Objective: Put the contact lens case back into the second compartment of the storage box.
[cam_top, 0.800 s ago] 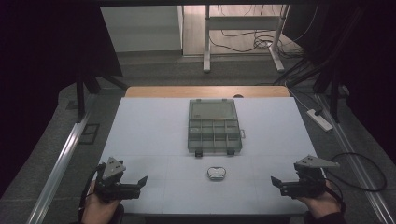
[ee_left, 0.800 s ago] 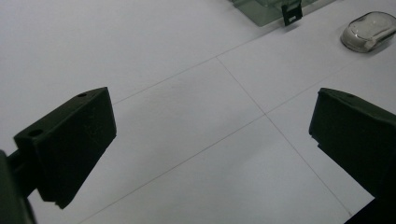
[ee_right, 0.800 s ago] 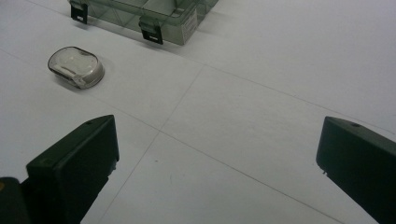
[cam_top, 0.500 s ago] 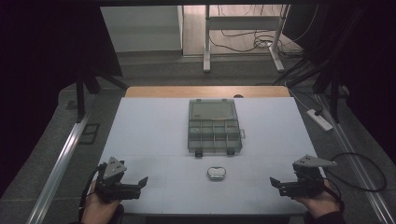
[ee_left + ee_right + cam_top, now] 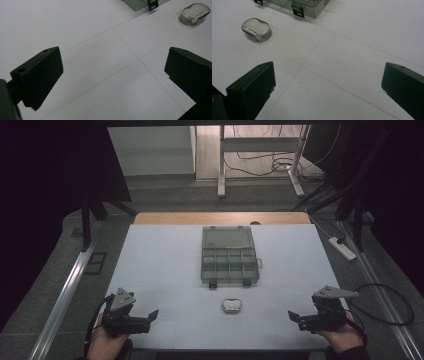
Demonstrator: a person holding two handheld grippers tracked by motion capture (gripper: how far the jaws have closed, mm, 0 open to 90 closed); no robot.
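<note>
Although neither hand has closed in on it, the small clear capsule-shaped case (image 5: 232,305) is the nearest thing to both grippers, lying flat on the white table (image 5: 165,265) between them and just on the near side of the compartment box (image 5: 230,255), apart from that box's front latches. Its long axis runs across the table, left to right, so a pinch would probably sit best across its short width from front to back. It looks like glossy, see-through plastic with rounded ends and a pale insert showing through, likely slippery under hard pads. From the left gripper (image 5: 150,316) it lies forward and to the right; from the right gripper (image 5: 295,317) it lies forward and to the left, and I judge the right one slightly nearer, though the difference is small. Both grippers have their black jaws spread wide with nothing between them, resting low near the table's front edge. The box is smoky translucent plastic, rectangular, lid shut, with dividers visible and two dark clasps facing the person. The table surface is matte, ruled with faint thin lines
</note>
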